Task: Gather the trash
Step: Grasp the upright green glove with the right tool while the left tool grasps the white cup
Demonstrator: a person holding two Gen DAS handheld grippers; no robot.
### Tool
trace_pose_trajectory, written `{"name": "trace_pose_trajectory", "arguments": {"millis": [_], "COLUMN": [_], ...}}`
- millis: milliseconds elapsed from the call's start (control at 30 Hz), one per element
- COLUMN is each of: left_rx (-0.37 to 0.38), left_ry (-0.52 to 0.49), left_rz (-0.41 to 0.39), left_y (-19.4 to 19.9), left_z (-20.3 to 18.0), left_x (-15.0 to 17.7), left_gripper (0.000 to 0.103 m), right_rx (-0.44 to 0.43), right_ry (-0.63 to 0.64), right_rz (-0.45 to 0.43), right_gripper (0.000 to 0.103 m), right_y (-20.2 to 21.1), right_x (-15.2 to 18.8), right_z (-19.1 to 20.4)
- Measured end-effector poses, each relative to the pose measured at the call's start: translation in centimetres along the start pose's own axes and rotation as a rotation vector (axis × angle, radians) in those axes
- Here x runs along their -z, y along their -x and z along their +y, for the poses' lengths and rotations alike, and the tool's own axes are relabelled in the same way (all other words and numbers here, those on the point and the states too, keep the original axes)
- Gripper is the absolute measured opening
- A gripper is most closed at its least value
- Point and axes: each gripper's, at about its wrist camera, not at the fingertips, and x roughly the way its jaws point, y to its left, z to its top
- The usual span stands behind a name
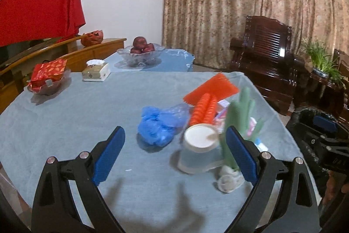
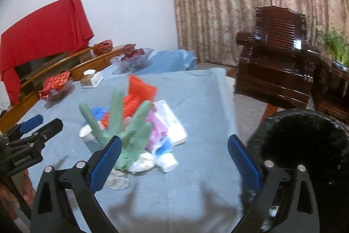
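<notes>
A pile of trash lies on the blue-grey tablecloth [image 1: 65, 123]: a crumpled blue plastic bag [image 1: 157, 126], a tipped paper cup [image 1: 199, 145], an orange ridged wrapper [image 1: 207, 99], a green rubber glove [image 1: 237, 121] standing up, and crumpled tissue [image 1: 229, 180]. In the right wrist view the glove [image 2: 128, 123], a white packet [image 2: 172, 121], a small white tube [image 2: 168, 162] and tissue [image 2: 141, 164] show. My left gripper [image 1: 174, 154] is open, just short of the cup. My right gripper [image 2: 174, 158] is open above the pile's near edge. A black-lined bin [image 2: 305, 145] stands right of the table.
A glass dish with a red packet [image 1: 49, 78], a tissue box [image 1: 96, 72] and a glass bowl of red fruit [image 1: 140, 54] sit at the table's far side. A dark wooden armchair [image 2: 279, 62] and a potted plant [image 2: 336, 49] stand to the right. A wooden cabinet runs along the left.
</notes>
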Motion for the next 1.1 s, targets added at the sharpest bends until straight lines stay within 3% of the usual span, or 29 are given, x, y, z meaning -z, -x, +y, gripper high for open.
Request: {"name": "trace_pose_trajectory", "arguments": {"millis": [633, 900, 1100], "left_rx": [-0.032, -0.029, -0.011], "left_ry": [0.035, 0.038, 0.036], "left_rz": [0.028, 0.042, 0.053], "left_y": [-2.0, -2.4, -2.8], "left_z": [3.2, 3.6, 3.1], "left_x": [1.2, 1.6, 1.8], "left_gripper": [0.086, 0.086, 0.086], "right_rx": [-0.125, -0.175, -0.204], "right_ry": [0.08, 0.092, 0.105], "right_rz": [0.107, 0.152, 0.154], "right_gripper": [0.063, 0.025, 0.011], "right_y": [-5.3, -6.7, -6.3], "right_x": [1.8, 2.4, 2.2], "right_z": [6.2, 7.0, 7.1]}}
